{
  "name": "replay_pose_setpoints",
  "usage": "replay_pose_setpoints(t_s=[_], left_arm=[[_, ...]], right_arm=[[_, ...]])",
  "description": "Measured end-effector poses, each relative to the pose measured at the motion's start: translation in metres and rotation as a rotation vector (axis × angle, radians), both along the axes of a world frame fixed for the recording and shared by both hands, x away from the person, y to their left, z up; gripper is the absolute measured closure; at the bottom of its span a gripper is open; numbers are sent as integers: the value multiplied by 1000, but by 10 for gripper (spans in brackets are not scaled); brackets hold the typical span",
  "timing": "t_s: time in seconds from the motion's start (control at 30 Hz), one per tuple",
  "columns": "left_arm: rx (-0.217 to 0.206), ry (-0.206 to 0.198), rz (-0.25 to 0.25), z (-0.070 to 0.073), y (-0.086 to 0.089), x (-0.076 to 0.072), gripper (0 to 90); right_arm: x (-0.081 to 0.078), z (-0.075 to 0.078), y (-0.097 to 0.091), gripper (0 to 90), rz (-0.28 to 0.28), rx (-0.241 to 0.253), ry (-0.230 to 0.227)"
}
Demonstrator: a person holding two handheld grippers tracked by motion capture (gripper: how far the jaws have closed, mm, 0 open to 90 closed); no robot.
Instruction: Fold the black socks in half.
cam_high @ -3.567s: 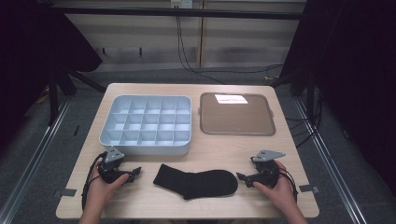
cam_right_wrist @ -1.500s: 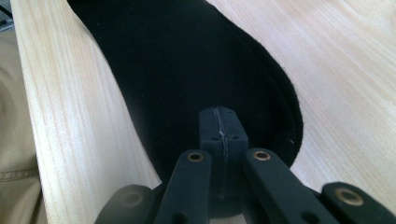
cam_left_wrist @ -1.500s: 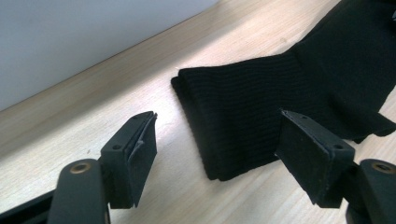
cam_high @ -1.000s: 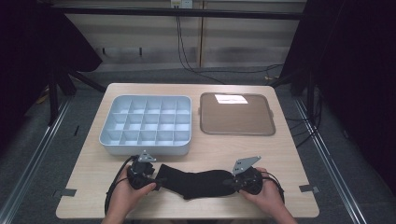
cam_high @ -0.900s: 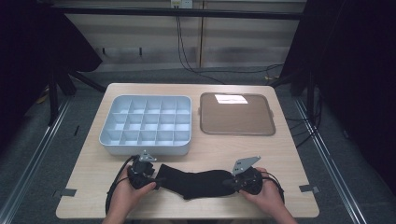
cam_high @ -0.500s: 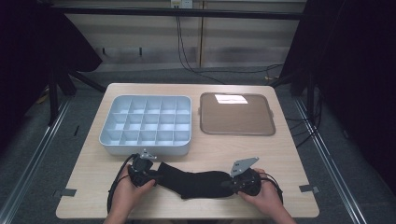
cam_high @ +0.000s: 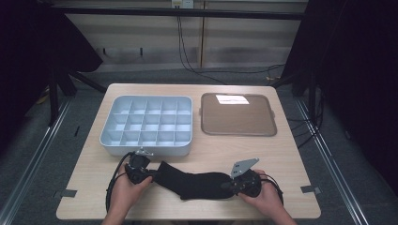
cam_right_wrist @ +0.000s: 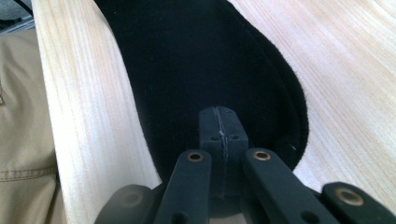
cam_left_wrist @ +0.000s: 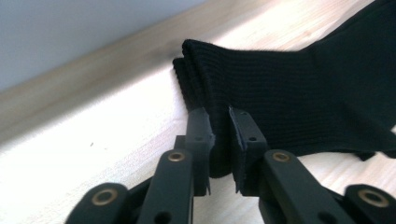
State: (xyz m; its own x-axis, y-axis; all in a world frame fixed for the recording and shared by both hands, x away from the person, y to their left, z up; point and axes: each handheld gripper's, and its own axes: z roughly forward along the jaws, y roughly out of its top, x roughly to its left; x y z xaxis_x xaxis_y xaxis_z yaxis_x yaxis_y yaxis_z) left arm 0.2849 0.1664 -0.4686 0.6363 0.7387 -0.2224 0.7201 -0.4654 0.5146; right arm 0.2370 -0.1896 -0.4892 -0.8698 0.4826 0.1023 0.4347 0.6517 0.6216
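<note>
The black sock (cam_high: 192, 183) lies flat along the near edge of the wooden table (cam_high: 225, 145), stretched between our two hands, with its ribbed cuff toward nine o'clock and its rounded toe toward three o'clock. Our left gripper (cam_high: 151, 174) sits at the cuff end, and in the left gripper view its jaws have just been closing with the doubled ribbed cuff (cam_left_wrist: 219, 93) between them; the pads (cam_left_wrist: 201, 135) stand close on either side of the fabric with only a narrow gap left, and the cloth bunches where it passes through them. Our right gripper (cam_high: 226, 185) sits at the toe end, and in the right gripper view its jaws are pressed fully together with the edge of the sock's toe (cam_right_wrist: 196, 70) pinched between the pads, the rest of the toe spreading out flat on the wood beyond. At twelve o'clock from the left gripper, just beyond the cuff, stands the pale blue compartment tray (cam_high: 146, 146), its near wall close to the gripper. The brown tray (cam_high: 237, 123) with a white label rests at about one o'clock from the sock, beside the blue one.
</note>
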Motion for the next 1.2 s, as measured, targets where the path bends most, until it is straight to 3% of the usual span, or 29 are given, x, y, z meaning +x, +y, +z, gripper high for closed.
replay_pose_setpoints(t_s=[0.17, 0.27, 0.4, 0.43, 0.73, 0.8, 0.87, 1.2], left_arm=[[2, -1, 3, -2, 0, 1, 798], [28, -51, 29, -4, 2, 0, 718], [34, -48, 58, -4, 6, 0, 641], [25, -32, 62, -5, 7, 1, 641], [41, -23, 47, -11, 1, -1, 635], [80, -47, 45, -11, -5, -4, 636], [90, -50, 43, -10, -7, -5, 650], [88, -12, 41, -9, -10, -4, 792]], right_arm=[[0, 0, 1, 900, -2, -1, 2], [0, 0, 1, 900, 5, -3, 2], [0, 0, 1, 900, 6, 3, 4], [0, 0, 1, 900, 8, 4, 4], [0, 0, 1, 900, 6, 1, 5], [0, 0, 1, 900, 6, 6, 6], [0, 0, 1, 900, 6, 6, 6], [0, 0, 1, 900, 6, 5, 6]])
